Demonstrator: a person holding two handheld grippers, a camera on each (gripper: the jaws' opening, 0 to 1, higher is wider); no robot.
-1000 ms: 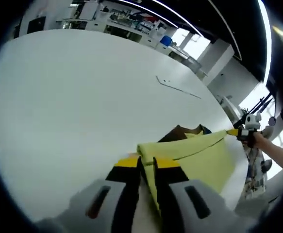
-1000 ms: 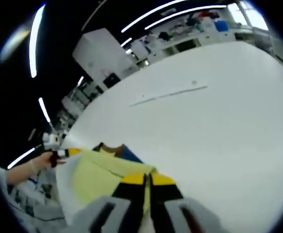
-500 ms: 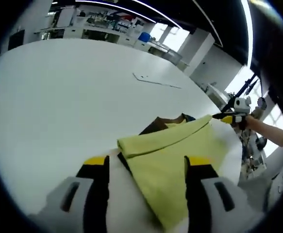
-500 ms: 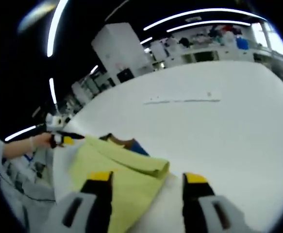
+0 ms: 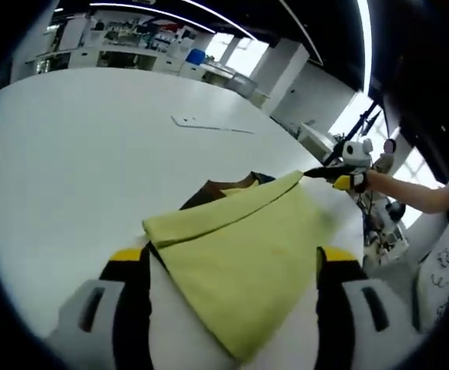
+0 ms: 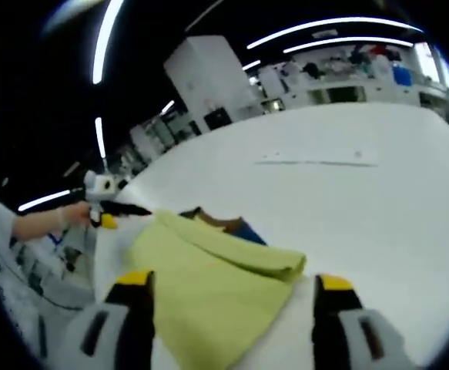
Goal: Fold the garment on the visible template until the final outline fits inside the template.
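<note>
Left gripper (image 5: 228, 266), seen in the left gripper view: jaws spread wide, one either side of the garment's near corner, gripping nothing. Right gripper (image 6: 232, 289), seen in the right gripper view: jaws likewise spread, astride the opposite corner of the same folded edge, also gripping nothing. In each view the other gripper appears at the far end of the fold, at the garment's edge; contact cannot be judged at that size.

Garment (image 5: 243, 247): a yellow-green cloth lying on the white worktop (image 5: 78, 154), close to the worktop edge nearest the person and well away from its far edge. A doubled layer with a rolled fold line (image 6: 232, 250) runs across it; beyond the fold a brown and blue part (image 5: 224, 185) of the garment shows, uncovered.

Progress, as a judgement: at least one fold is laid and both tools appear to have let go of it. The template outline cannot be made out beneath the cloth; a thin line (image 5: 209, 127) marked on the worktop lies well beyond the garment, and its role is unclear. Whether the outline fits cannot be told; the exposed brown and blue part suggests further folding remains.

Containers: none can be identified on the worktop.
</note>
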